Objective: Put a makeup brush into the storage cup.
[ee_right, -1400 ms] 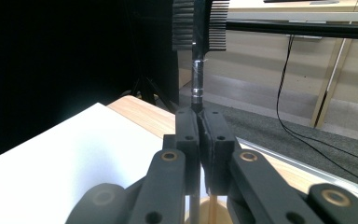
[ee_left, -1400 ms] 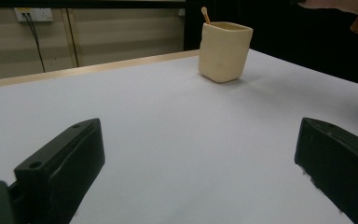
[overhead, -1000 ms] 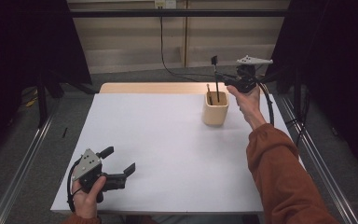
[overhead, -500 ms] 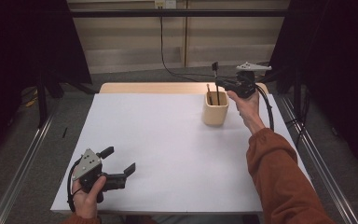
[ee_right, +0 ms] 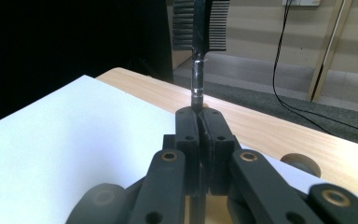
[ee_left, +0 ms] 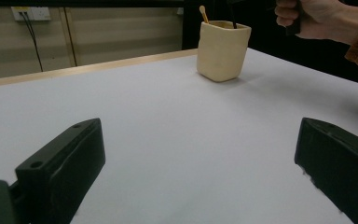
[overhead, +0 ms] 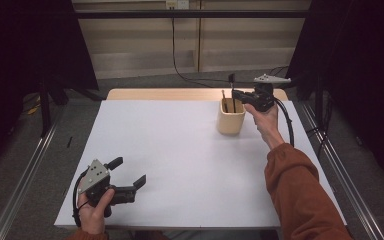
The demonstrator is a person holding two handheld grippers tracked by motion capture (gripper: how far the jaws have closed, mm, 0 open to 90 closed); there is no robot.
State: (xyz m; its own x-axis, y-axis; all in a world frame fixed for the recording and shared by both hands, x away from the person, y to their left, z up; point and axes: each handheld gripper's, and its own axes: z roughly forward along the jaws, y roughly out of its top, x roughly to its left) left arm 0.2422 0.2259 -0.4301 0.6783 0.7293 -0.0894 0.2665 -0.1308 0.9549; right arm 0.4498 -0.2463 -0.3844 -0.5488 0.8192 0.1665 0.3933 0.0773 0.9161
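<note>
A beige cup point(overhead: 230, 119) point(ee_left: 223, 49) stands on the white table top point(overhead: 180, 150) at the far right, with a wooden stick point(overhead: 223, 95) point(ee_left: 203, 13) leaning in it. Just above the cup's right rim, my right gripper point(overhead: 240, 95) point(ee_right: 203, 114) is shut on the thin handle of a black brush point(overhead: 231, 80) point(ee_right: 200, 23). The brush stands upright, toothed head up and lower end down inside the cup. My left gripper point(overhead: 128, 171) point(ee_left: 200, 126) rests at the near left corner, open and holding nothing, and points toward the cup.
A wooden table edge point(overhead: 165, 94) shows beyond the white top. Metal rails point(overhead: 25, 170) run along both sides on the floor. A black cable point(overhead: 286, 120) trails from the right gripper along the person's orange sleeve point(overhead: 300, 195).
The right gripper has sunk a little with the brush, bringing its lower end deeper into the cup. The left gripper has stayed where it was.
</note>
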